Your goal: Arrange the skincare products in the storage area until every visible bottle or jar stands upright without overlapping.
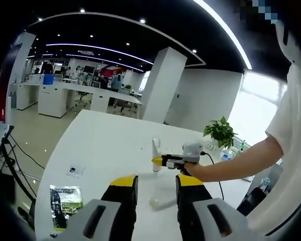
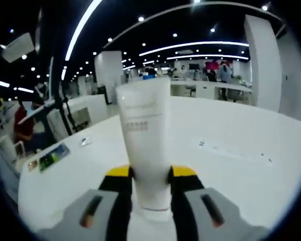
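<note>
A white skincare tube (image 2: 143, 130) stands cap-down on the white table (image 2: 231, 181), and my right gripper (image 2: 150, 176) is shut on its lower part. In the left gripper view the same tube (image 1: 155, 148) stands near the table's middle, with the right gripper (image 1: 157, 160) coming in from the right and clamped on its base. My left gripper (image 1: 155, 187) hangs above the near part of the table, jaws open with nothing between them. Between the jaws, a small pale translucent item (image 1: 158, 202) lies on the table top; I cannot make out what it is.
A green-and-black packet (image 1: 65, 198) lies at the table's near left, with a small label (image 1: 75, 170) beyond it. A potted plant (image 1: 220, 131) stands at the far right edge. The person's arm (image 1: 236, 160) reaches in from the right. A printed card (image 2: 52, 156) lies left of the tube.
</note>
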